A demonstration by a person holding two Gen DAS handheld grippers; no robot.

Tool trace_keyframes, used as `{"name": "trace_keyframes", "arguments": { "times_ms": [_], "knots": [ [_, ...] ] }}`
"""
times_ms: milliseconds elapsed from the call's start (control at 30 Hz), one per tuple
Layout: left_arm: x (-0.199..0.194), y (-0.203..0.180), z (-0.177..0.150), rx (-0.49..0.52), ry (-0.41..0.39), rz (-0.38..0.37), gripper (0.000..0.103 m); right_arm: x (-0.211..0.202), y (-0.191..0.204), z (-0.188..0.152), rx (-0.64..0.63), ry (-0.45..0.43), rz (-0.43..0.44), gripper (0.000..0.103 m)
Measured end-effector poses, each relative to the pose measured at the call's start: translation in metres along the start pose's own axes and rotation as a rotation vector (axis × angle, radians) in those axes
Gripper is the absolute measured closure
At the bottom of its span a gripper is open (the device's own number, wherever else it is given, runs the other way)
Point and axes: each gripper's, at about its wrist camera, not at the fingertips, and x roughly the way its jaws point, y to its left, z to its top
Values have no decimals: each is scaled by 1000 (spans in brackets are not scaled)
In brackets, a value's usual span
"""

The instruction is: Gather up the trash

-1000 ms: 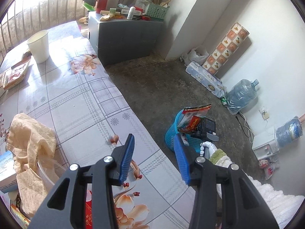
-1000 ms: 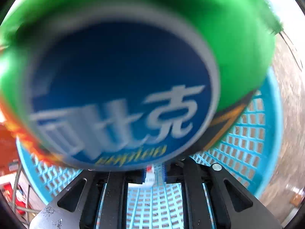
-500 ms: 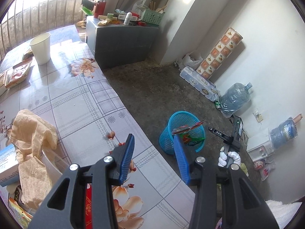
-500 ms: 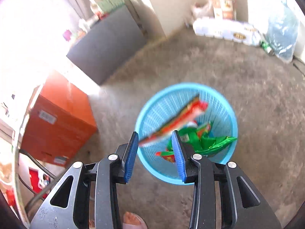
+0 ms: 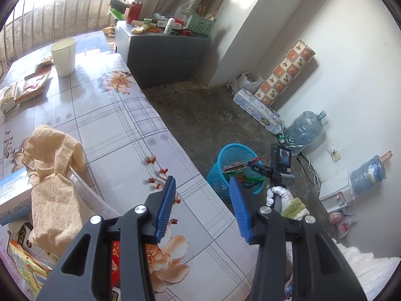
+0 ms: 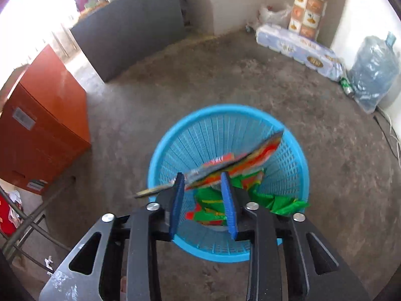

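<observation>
The concrete floor (image 6: 225, 80) runs from the flowered table (image 5: 105, 130) to the white wall, and the blue basket (image 6: 160, 155) stands on it just off the table edge. My right hand-held gripper (image 6: 203, 200) hangs above the basket, pointing steeply down, its jaws closing with nothing pressed between them. The red snack wrapper (image 6: 240, 158) lies tilted across the basket's mouth, one end poking over the rim, on top of the green wrappers (image 6: 265, 195). I think it could tip out onto the floor, since it has not settled inside. My left hand-held gripper (image 5: 201, 209) is angled down over the table edge, jaws apart and empty. More packets (image 5: 25, 90) wait on the table beside the paper cup (image 5: 64, 55).
</observation>
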Motion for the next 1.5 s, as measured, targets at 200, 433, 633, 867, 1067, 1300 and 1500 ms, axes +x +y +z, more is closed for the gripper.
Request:
{"name": "trace_keyframes", "arguments": {
  "times_ms": [200,433,633,867,1067,1300,1500],
  "knots": [
    [2,14,-1,-24,8,17,60,64,-28,-33,83,151,-97,95],
    [7,26,4,-47,17,19,60,-25,-7,-23,44,-117,52,94],
    [10,26,6,-52,19,-7,60,-70,14,14,-54,-256,7,79],
    [-2,29,-1,-48,10,-2,59,69,-24,-15,45,161,-177,78],
    [1,46,-1,-71,27,26,59,108,-40,-10,96,244,-206,77],
    [3,65,2,-107,21,31,59,155,-26,-4,-51,344,-377,78],
    [0,66,5,-108,20,31,59,175,-38,5,-91,362,-474,81]
  ]
}}
